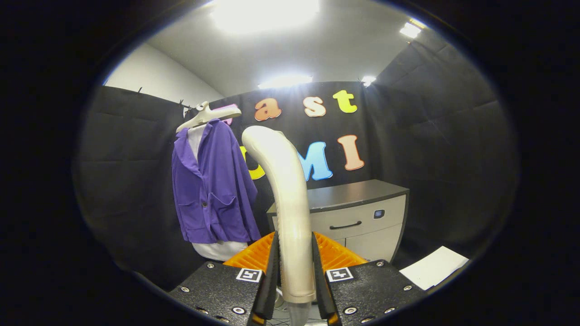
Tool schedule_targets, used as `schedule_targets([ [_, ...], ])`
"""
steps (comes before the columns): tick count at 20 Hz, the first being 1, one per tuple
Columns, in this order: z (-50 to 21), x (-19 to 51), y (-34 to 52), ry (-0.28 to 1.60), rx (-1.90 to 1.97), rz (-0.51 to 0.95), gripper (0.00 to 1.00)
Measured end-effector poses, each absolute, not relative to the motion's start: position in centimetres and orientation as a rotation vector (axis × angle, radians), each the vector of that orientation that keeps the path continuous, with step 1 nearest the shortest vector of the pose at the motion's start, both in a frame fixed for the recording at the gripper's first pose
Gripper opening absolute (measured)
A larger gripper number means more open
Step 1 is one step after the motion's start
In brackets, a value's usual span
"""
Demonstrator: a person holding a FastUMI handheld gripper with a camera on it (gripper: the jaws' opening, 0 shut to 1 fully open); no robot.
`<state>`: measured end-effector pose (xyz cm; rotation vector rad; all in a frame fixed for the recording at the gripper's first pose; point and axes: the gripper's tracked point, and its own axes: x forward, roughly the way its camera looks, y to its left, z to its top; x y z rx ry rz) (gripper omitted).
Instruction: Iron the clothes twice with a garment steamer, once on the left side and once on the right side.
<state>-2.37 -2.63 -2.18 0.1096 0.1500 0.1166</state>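
Just then the gripper [294,260] was clamped on the garment steamer [285,199], both fingers pressed against its cream handle, its head curving up beyond them. Off to the left, well apart, the purple jacket [210,185] hung on a white hanger [206,115] near the grey cabinet [358,213].

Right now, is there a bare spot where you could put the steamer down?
The gripper is shut on the steamer handle. The cabinet top, right of the handle, looks bare. The white sheet borders open surface further right. Near the purple jacket on its hanger it's crowded.
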Motion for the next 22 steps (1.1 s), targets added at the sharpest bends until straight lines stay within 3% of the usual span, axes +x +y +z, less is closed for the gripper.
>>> schedule_targets([
  [10, -2.3, -5.0, -10.7, 0.152, 0.135, 0.066, 0.37],
  [22, -1.4, -4.1, -6.8, 0.128, 0.123, 0.065, 0.37],
])
